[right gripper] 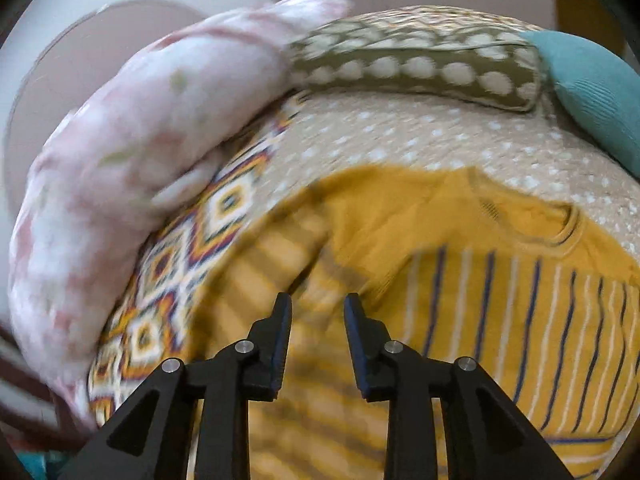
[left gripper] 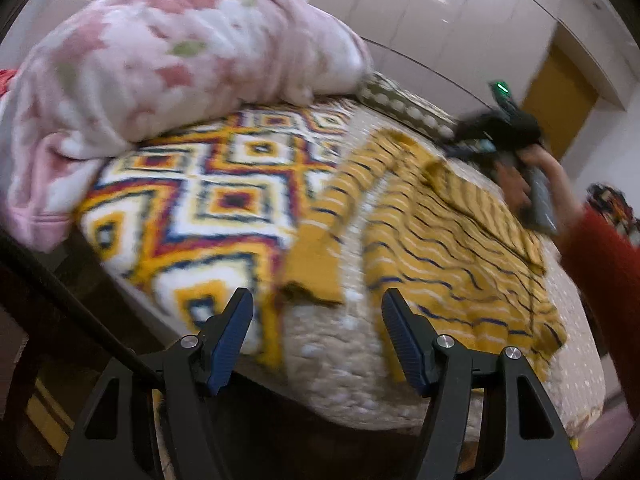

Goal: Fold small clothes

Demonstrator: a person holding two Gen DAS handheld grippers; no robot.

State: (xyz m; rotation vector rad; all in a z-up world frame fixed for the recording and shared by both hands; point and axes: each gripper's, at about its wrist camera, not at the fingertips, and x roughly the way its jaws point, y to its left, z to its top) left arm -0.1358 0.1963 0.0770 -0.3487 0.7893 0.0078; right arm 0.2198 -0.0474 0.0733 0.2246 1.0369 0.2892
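A small mustard-yellow sweater (left gripper: 452, 248) with navy and white wavy stripes lies spread on the bed, one sleeve (left gripper: 320, 248) stretched toward me. My left gripper (left gripper: 318, 306) is open and empty, just short of the sleeve cuff and the sweater's hem. In the right wrist view the sweater (right gripper: 500, 300) fills the lower right, collar (right gripper: 560, 232) at the far side. My right gripper (right gripper: 318, 306) is open and empty, low over the sweater's sleeve area. The right gripper also shows in the left wrist view (left gripper: 500, 132), held in a hand at the sweater's far side.
A bulky pink floral blanket (left gripper: 152, 64) is piled at the left on a diamond-patterned throw (left gripper: 208, 200). A brown dotted pillow (right gripper: 420, 68) and a teal cushion (right gripper: 600, 96) lie at the far side. The bed's near edge (left gripper: 360, 392) drops off below my left gripper.
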